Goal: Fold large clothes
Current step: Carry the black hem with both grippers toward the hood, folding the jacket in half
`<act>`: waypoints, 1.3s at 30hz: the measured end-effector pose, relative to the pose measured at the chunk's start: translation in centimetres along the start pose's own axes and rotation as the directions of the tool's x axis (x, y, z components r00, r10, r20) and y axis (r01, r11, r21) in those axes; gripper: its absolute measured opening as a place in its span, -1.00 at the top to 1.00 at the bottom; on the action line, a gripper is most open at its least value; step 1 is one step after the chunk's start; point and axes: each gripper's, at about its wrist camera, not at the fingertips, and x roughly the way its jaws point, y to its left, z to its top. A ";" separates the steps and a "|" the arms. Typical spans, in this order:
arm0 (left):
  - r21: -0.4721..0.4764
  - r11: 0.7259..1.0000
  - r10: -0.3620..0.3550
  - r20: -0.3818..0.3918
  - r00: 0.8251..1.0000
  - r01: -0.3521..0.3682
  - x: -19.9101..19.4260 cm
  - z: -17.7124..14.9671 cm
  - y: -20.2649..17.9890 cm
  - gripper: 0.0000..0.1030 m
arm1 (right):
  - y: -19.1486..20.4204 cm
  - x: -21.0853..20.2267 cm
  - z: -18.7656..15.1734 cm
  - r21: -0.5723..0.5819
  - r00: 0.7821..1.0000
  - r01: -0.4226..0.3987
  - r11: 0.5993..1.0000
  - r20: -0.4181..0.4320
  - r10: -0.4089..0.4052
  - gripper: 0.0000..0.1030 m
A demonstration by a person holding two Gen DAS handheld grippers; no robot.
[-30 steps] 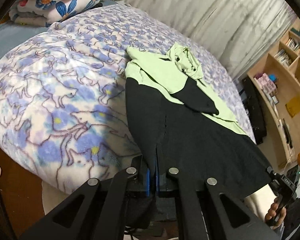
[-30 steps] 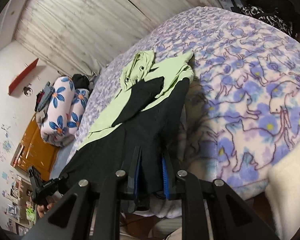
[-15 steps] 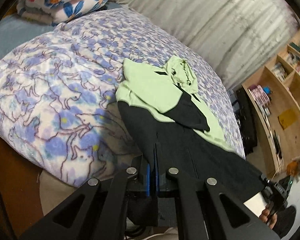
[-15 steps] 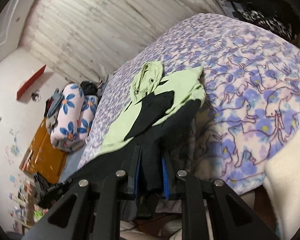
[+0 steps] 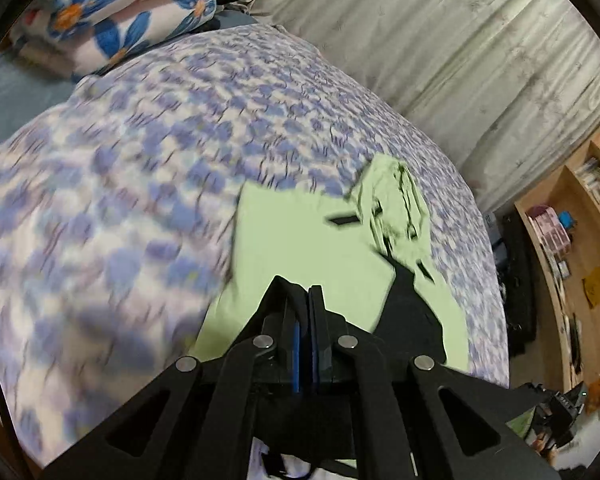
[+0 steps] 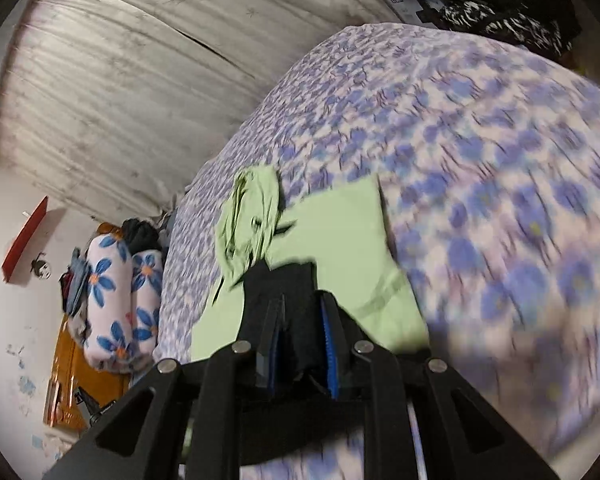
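A light green and black hooded garment (image 5: pixel 300 240) lies on the bed, its hood (image 5: pixel 396 196) farthest from me. My left gripper (image 5: pixel 305 294) is shut on a fold of the garment's black hem, held over the green upper part. A black sleeve (image 5: pixel 412 312) lies just to its right. In the right wrist view the same garment (image 6: pixel 340 232) and hood (image 6: pixel 252 208) sit ahead, and my right gripper (image 6: pixel 302 304) is shut on a thicker bunch of the black fabric. The cloth below both grippers is hidden by their bodies.
A purple flowered blanket (image 5: pixel 140 160) covers the bed (image 6: pixel 480 160). Blue-flowered rolled bedding (image 5: pixel 120 20) lies at one end. A pale curtain (image 5: pixel 440 40) hangs behind the bed. Wooden shelves (image 5: pixel 572 240) stand to the right, a dark pile (image 6: pixel 500 12) beyond the far corner.
Both grippers have swept forward over the bed toward the hood, carrying the black hem with them. The black lower part no longer spreads out ahead; green cloth fills the view.
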 end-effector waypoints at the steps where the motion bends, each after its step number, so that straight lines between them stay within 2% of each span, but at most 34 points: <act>1: 0.004 1.000 0.005 0.003 1.000 -0.005 1.4 1.2 -0.4 0.94 | 0.3 1.3 1.5 -0.009 1.000 0.014 1.000 0.017 -0.013 0.67; 3: 0.006 1.000 0.015 0.004 1.000 -0.015 3.7 3.2 -1.0 0.83 | 0.5 4.2 4.5 -0.001 0.999 0.021 1.000 0.033 -0.021 0.65; 4: -0.009 1.000 0.025 0.005 1.000 -0.025 5.2 4.5 -1.1 0.53 | 0.4 5.4 5.6 0.007 0.999 0.021 1.000 0.030 -0.021 0.64; 5: -0.021 1.000 0.019 0.009 1.000 -0.019 6.5 5.8 -1.1 0.06 | 0.2 6.7 6.7 0.020 0.999 0.041 0.999 0.025 -0.041 0.47; 6: -0.031 0.999 0.020 0.014 1.000 -0.020 7.1 6.4 -1.0 -0.14 | 0.1 7.9 7.5 0.028 0.997 0.067 0.997 0.022 -0.068 0.29; 7: -0.056 0.998 0.031 0.035 0.999 -0.029 7.9 7.3 -0.7 -0.38 | -0.1 9.2 8.1 0.026 0.996 0.079 0.997 0.026 -0.080 -0.04; 8: -0.066 0.997 0.043 0.048 0.998 -0.039 8.5 7.9 -0.5 -0.42 | -0.3 10.1 8.4 0.021 0.996 0.083 0.996 0.029 -0.084 -0.10; 12: -0.045 0.994 0.098 0.000 0.995 -0.098 12.0 9.0 0.7 -0.42 | -1.8 14.8 8.3 -0.042 0.986 0.146 0.988 -0.077 -0.149 -0.10; 15: 0.080 0.985 0.157 -0.086 0.984 -0.151 14.9 7.9 1.1 -0.42 | -3.5 16.5 6.9 -0.093 0.969 0.190 0.977 -0.145 -0.202 -0.10; 20: 0.247 0.960 0.181 -0.181 0.967 -0.134 17.7 5.4 1.1 -0.42 | -6.6 16.1 4.4 -0.113 0.950 0.202 0.973 -0.220 -0.223 -0.10; 22: 0.324 0.939 0.195 -0.211 0.958 -0.120 18.9 4.5 0.5 -0.42 | -7.4 15.7 3.5 -0.114 0.946 0.188 0.976 -0.246 -0.211 -0.10; 27: 0.385 0.919 0.186 -0.237 0.953 -0.084 20.1 3.8 -0.7 -0.42 | -7.6 15.8 2.0 -0.168 0.934 0.173 0.970 -0.285 -0.216 -0.10; 31: 0.452 0.888 0.227 -0.269 0.936 -0.086 21.6 3.1 -1.5 -0.42 | -6.6 16.1 1.4 -0.224 0.941 0.157 0.962 -0.261 -0.214 -0.09; 33: 0.490 0.866 0.254 -0.261 0.932 -0.099 22.2 2.9 -1.9 -0.42 | -5.8 16.4 0.8 -0.292 0.936 0.188 0.938 -0.237 -0.261 0.01; 35: 0.511 0.854 0.263 -0.255 0.931 -0.101 22.6 3.0 -2.2 -0.42 | -5.2 16.7 0.3 -0.350 0.925 0.227 0.909 -0.214 -0.314 0.38; 37: 0.517 0.850 0.267 -0.251 0.930 -0.104 23.1 3.4 -2.3 -0.42 | -4.9 16.6 -0.1 -0.381 0.919 0.255 0.889 -0.191 -0.346 0.55; 39: 0.520 0.848 0.268 -0.249 0.931 -0.105 23.4 3.7 -2.4 -0.41 | -4.8 16.2 -0.4 -0.392 0.918 0.274 0.878 -0.164 -0.360 0.63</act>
